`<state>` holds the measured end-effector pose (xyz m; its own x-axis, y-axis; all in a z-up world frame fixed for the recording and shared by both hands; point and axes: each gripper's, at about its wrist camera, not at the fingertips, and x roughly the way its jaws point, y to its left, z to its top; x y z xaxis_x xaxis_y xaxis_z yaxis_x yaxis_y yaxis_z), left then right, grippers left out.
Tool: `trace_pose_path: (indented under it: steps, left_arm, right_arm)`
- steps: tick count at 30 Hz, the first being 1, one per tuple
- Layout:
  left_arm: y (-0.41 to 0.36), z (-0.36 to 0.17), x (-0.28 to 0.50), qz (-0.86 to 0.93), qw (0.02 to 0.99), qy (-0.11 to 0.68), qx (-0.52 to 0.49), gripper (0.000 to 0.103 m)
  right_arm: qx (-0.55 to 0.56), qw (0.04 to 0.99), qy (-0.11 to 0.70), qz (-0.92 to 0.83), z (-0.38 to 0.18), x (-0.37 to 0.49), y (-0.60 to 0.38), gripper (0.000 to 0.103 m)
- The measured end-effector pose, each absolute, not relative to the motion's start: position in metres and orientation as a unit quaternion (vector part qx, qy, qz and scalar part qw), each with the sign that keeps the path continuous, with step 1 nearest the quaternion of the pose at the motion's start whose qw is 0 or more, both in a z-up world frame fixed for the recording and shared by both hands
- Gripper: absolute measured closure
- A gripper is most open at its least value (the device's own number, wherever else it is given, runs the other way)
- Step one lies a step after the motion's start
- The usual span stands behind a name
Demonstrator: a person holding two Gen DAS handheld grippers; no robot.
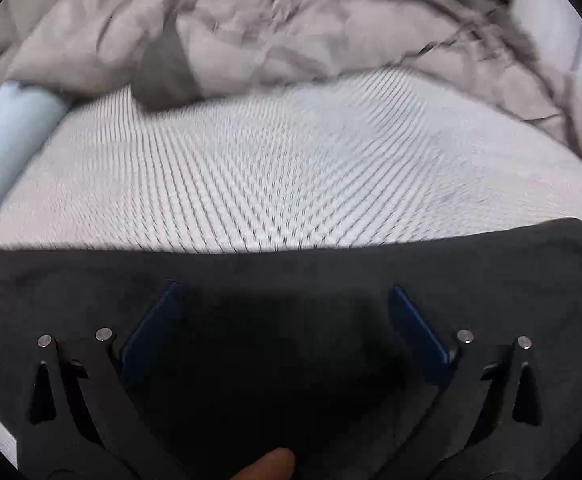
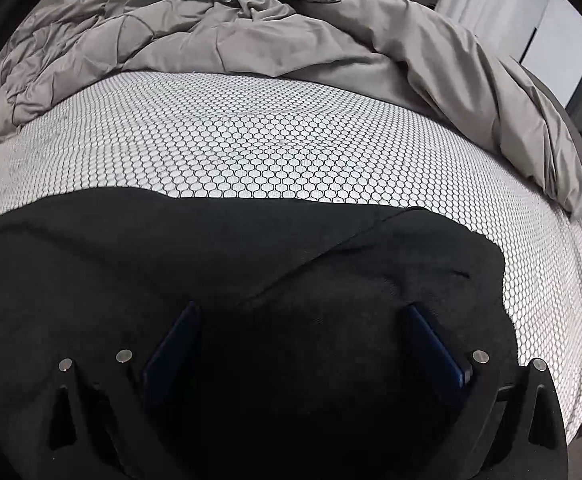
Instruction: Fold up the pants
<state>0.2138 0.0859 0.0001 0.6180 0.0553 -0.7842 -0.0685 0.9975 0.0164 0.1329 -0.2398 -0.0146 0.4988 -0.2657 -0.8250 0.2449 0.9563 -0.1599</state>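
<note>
Both claws hang low over the dark pants, each with its blue pads spread wide and nothing between them: the left claw (image 1: 285, 308) sits above a flat, smooth stretch of cloth, the right claw (image 2: 303, 320) above a stretch crossed by a seam or fold line.

From big to small, the bed (image 2: 275, 136) fills the room before me, its white sheet printed with a small dark honeycomb. A grey duvet (image 2: 275, 44) is heaped in a rumpled pile at the far side. The pants (image 2: 171, 256) lie spread on the near part of the bed, their far edge running straight across the sheet and the right end rounding off near the bed's edge. A fingertip (image 1: 271, 464) of the person shows at the bottom of the left view.

I judge the pants lie flat and await a fold; how many folds they already have I cannot tell, though one layer seems to overlap another on the right. The left view is smeared, so that claw is probably in motion.

Next, each claw would need to drop onto an edge, pinch through all layers, then lift and carry it over evenly so the edges meet.
</note>
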Motion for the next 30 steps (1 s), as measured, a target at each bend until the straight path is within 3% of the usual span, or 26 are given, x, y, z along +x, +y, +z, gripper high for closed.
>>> trace_pose_path:
  steps: [3,5,7,9,10,13,16,20,22,24,27,28,30]
  left_arm:
    - [0.103,0.013,0.204,0.081,0.907,0.411,0.039,0.001]
    - [0.142,0.005,0.202,0.115,0.897,0.427,0.01,0.012]
    - [0.182,-0.009,0.205,0.146,0.876,0.457,-0.043,0.057]
    - [0.223,-0.024,0.2,0.16,0.865,0.463,-0.109,0.068]
    - [0.241,-0.025,0.192,0.157,0.869,0.45,-0.132,0.08]
    - [0.284,-0.023,0.176,0.219,0.857,0.436,-0.166,0.101]
    - [0.301,-0.02,0.162,0.208,0.851,0.43,-0.216,0.103]
    - [0.261,0.0,0.145,0.146,0.876,0.43,-0.159,0.095]
    - [0.239,-0.002,0.139,0.129,0.882,0.44,-0.111,0.067]
    - [0.238,-0.019,0.139,0.153,0.871,0.461,-0.076,0.058]
    - [0.254,-0.017,0.129,0.18,0.868,0.45,-0.109,0.059]
    - [0.259,-0.012,0.125,0.197,0.867,0.445,-0.111,0.067]
    - [0.26,-0.006,0.117,0.205,0.864,0.442,-0.125,0.068]
  right_arm:
    - [-0.01,0.866,0.478,-0.147,-0.022,0.145,-0.253,0.001]
    - [-0.02,0.867,0.477,-0.145,-0.022,0.147,-0.252,0.001]
    - [-0.021,0.867,0.477,-0.142,-0.023,0.15,-0.253,0.001]
    - [-0.014,0.867,0.478,-0.137,-0.024,0.151,-0.256,0.001]
    - [-0.012,0.867,0.479,-0.136,-0.026,0.155,-0.258,0.001]
    - [-0.015,0.868,0.478,-0.136,-0.027,0.154,-0.258,0.001]
    - [-0.023,0.87,0.473,-0.138,-0.026,0.153,-0.256,0.001]
    - [-0.035,0.884,0.451,-0.116,-0.012,0.144,-0.245,0.001]
    - [-0.034,0.894,0.438,-0.089,-0.003,0.137,-0.231,0.001]
    - [-0.035,0.898,0.435,-0.051,0.0,0.133,-0.217,0.001]
    - [-0.059,0.895,0.443,-0.006,-0.007,0.129,-0.196,0.001]
    - [-0.069,0.893,0.445,-0.008,-0.01,0.127,-0.192,0.001]
    - [-0.07,0.894,0.442,-0.012,-0.01,0.124,-0.187,0.001]
